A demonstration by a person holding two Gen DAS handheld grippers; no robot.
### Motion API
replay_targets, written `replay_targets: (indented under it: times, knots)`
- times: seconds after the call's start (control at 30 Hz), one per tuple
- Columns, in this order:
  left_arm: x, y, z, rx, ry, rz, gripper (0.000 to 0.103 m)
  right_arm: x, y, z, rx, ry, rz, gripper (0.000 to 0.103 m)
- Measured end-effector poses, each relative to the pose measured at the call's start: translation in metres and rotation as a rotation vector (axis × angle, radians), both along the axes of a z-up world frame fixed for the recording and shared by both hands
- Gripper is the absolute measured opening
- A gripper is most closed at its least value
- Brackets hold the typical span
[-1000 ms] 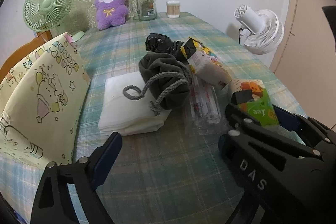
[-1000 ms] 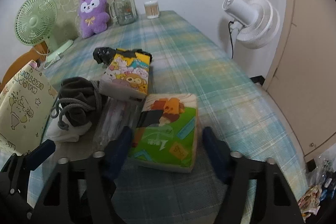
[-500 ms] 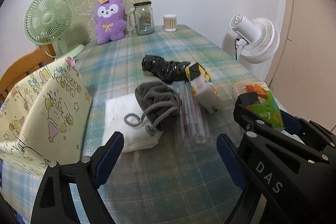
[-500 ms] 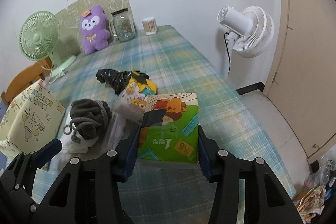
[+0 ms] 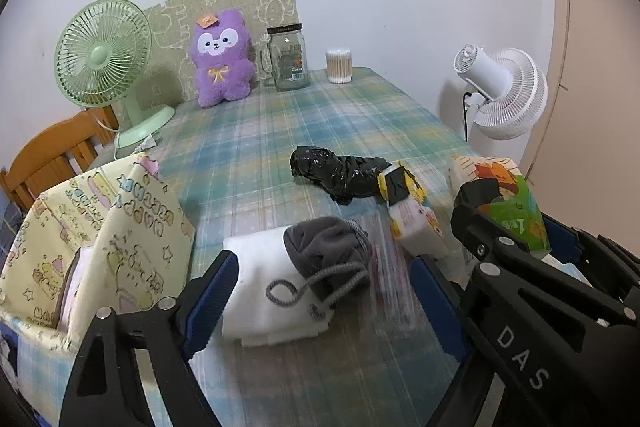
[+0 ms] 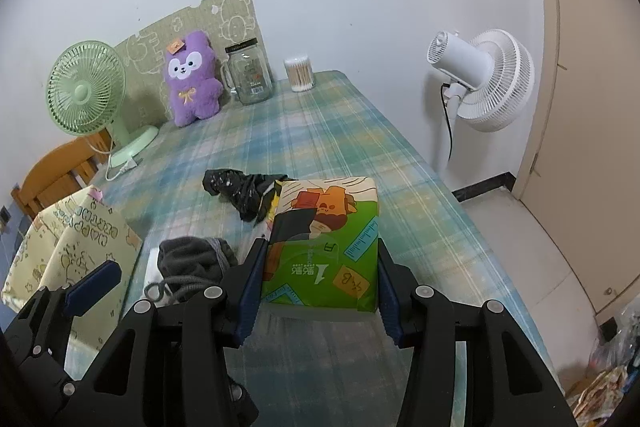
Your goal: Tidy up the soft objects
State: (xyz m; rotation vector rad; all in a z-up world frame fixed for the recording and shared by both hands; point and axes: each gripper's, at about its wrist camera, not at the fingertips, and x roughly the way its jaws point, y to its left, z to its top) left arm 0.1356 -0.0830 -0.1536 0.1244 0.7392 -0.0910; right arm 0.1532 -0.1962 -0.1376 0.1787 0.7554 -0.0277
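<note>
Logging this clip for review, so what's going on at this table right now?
A person is tidying soft items on a plaid-covered table. The right claw is clamped on a green tissue pack. The left claw is open, holding nothing, above a white folded cloth with a grey drawstring pouch on it. A yellow fabric bag stands open at the left.

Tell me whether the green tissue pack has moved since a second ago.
Yes. The green tissue pack, clamped in the right gripper, has lifted off the plaid table, now covering part of the black bag.
</note>
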Motion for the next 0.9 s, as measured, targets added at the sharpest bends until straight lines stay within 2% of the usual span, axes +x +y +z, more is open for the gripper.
replay_targets:
  times: [0.17, 0.27, 0.33, 0.53, 0.9]
  knots:
    - [0.013, 0.003, -0.007, -0.013, 0.021, 0.002, 0.08, 0.011, 0.002, -0.004, -0.005, 0.015, -0.005, 0.053]
    - [0.021, 0.005, -0.013, -0.042, 0.054, -0.006, 0.065, 0.015, 0.004, -0.006, -0.015, 0.022, -0.005, 0.053]
    - [0.025, 0.007, -0.018, -0.064, 0.085, -0.009, 0.045, 0.017, 0.005, -0.007, -0.02, 0.028, -0.005, 0.053]
    - [0.023, 0.007, -0.019, -0.082, 0.09, -0.019, 0.037, 0.016, 0.007, -0.007, -0.016, 0.034, 0.0, 0.053]
    - [0.004, 0.009, -0.002, -0.093, 0.051, -0.017, 0.034, -0.002, 0.012, 0.011, -0.031, -0.001, 0.009, 0.053]
